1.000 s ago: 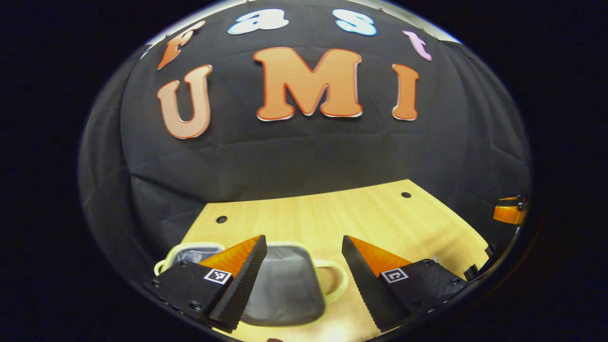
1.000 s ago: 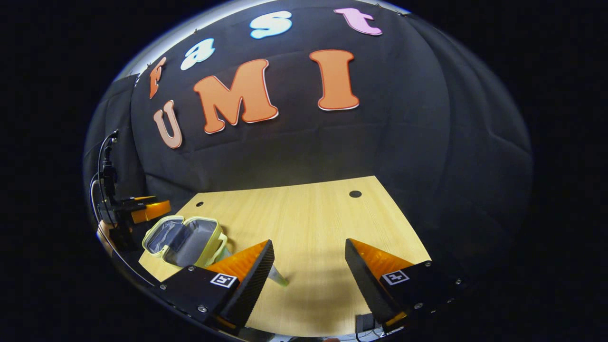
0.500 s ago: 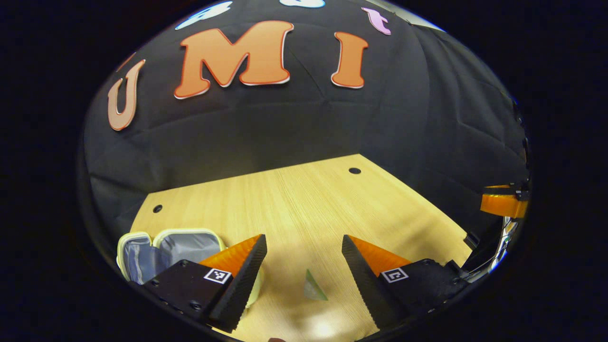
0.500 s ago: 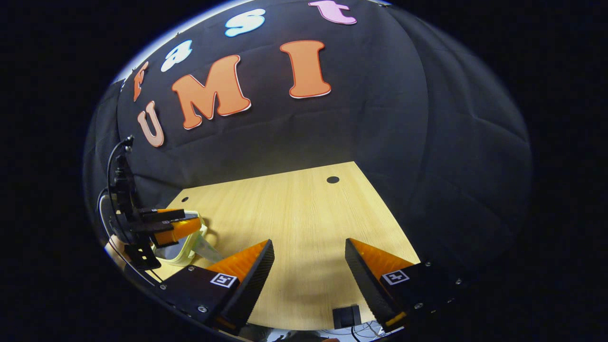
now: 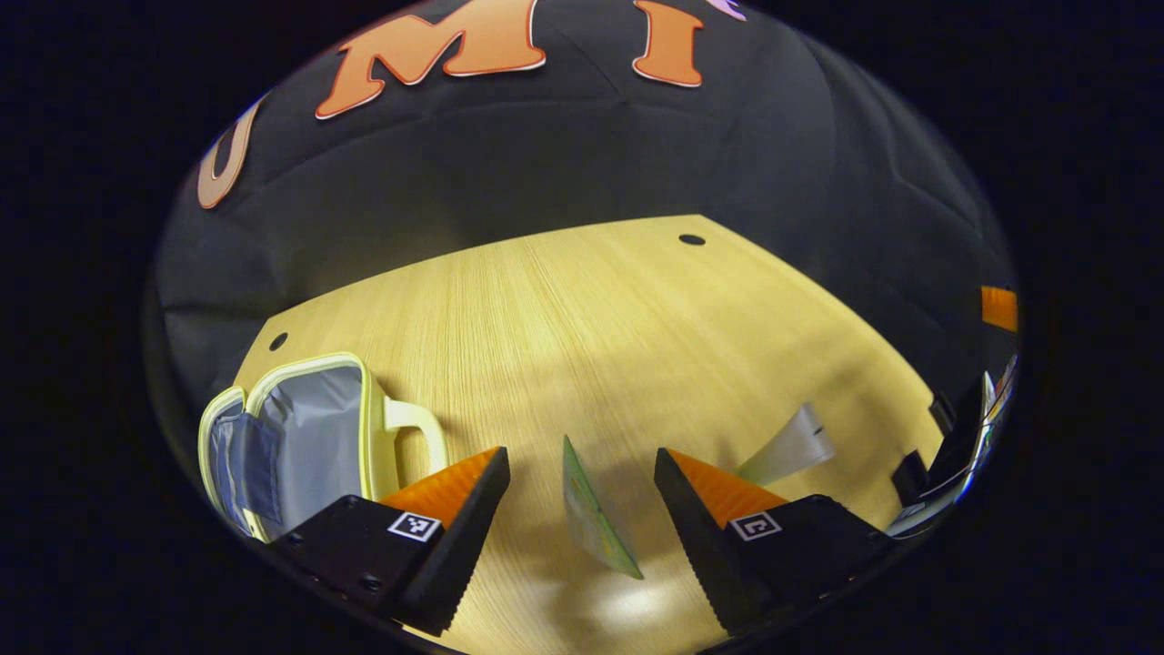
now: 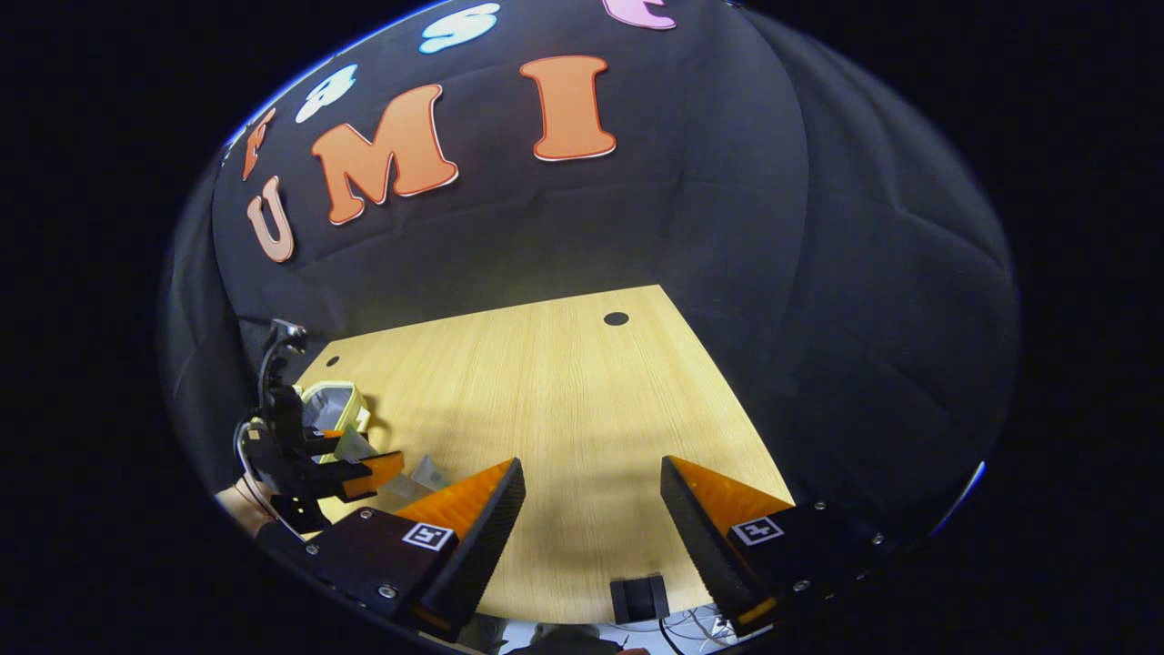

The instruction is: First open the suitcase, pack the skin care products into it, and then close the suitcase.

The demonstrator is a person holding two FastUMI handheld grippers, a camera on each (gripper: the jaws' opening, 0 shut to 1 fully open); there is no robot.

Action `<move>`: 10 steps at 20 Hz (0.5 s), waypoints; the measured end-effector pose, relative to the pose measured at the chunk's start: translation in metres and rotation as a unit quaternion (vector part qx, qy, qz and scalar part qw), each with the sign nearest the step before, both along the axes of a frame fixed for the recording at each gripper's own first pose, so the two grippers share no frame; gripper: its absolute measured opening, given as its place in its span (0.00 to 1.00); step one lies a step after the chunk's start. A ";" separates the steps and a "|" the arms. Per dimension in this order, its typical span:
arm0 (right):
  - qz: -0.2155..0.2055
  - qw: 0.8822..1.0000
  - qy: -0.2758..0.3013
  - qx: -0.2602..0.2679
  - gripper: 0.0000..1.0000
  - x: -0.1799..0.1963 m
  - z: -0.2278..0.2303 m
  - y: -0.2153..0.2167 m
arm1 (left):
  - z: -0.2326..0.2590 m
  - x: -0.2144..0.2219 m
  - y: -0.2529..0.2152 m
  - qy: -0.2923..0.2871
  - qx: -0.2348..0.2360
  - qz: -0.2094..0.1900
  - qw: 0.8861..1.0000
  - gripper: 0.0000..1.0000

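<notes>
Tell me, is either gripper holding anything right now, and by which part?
Nothing is held. The left gripper is open around the green sachet without touching it, and the right gripper is open above the bare table.

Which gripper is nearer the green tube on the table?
Left. The left gripper hangs open right over the green tube, which lies between its fingers. The right gripper sits off to the side over bare table, open.
</notes>
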State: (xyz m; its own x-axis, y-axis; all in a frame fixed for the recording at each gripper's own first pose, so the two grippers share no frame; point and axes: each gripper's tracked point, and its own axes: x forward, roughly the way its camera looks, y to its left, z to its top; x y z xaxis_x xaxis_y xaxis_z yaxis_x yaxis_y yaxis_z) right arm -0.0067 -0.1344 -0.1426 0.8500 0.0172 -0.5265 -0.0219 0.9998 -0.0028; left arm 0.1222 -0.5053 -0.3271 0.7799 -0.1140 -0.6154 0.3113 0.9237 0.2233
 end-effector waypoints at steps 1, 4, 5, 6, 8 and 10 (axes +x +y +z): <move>0.002 1.000 0.003 -0.002 0.95 -0.001 -0.002 0.002 | -0.009 -0.001 0.002 0.005 0.011 -0.002 1.000 0.98; 0.005 1.000 0.011 -0.005 0.95 -0.004 -0.007 0.004 | -0.030 0.005 0.003 0.013 0.019 0.003 1.000 0.59; 0.005 1.000 0.012 -0.006 0.95 -0.004 -0.007 0.005 | -0.028 0.003 0.002 0.014 0.007 0.002 1.000 0.41; 0.006 1.000 0.011 -0.007 0.95 -0.003 -0.008 0.007 | -0.029 0.005 -0.001 0.025 -0.009 0.005 1.000 0.41; 0.015 1.000 0.009 -0.009 0.95 -0.003 -0.009 0.015 | -0.023 -0.008 -0.004 0.047 -0.049 0.011 0.998 0.35; 0.030 0.999 0.006 -0.012 0.95 -0.001 -0.011 0.029 | -0.013 -0.013 0.002 0.046 -0.058 0.010 0.997 0.35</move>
State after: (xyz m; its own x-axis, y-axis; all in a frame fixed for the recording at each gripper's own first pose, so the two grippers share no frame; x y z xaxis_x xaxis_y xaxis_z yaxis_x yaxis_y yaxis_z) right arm -0.0081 -0.1058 -0.1532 0.8419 0.0548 -0.5369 -0.0813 0.9964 -0.0258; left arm 0.1093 -0.5035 -0.3396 0.7235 -0.1740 -0.6680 0.3070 0.9478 0.0857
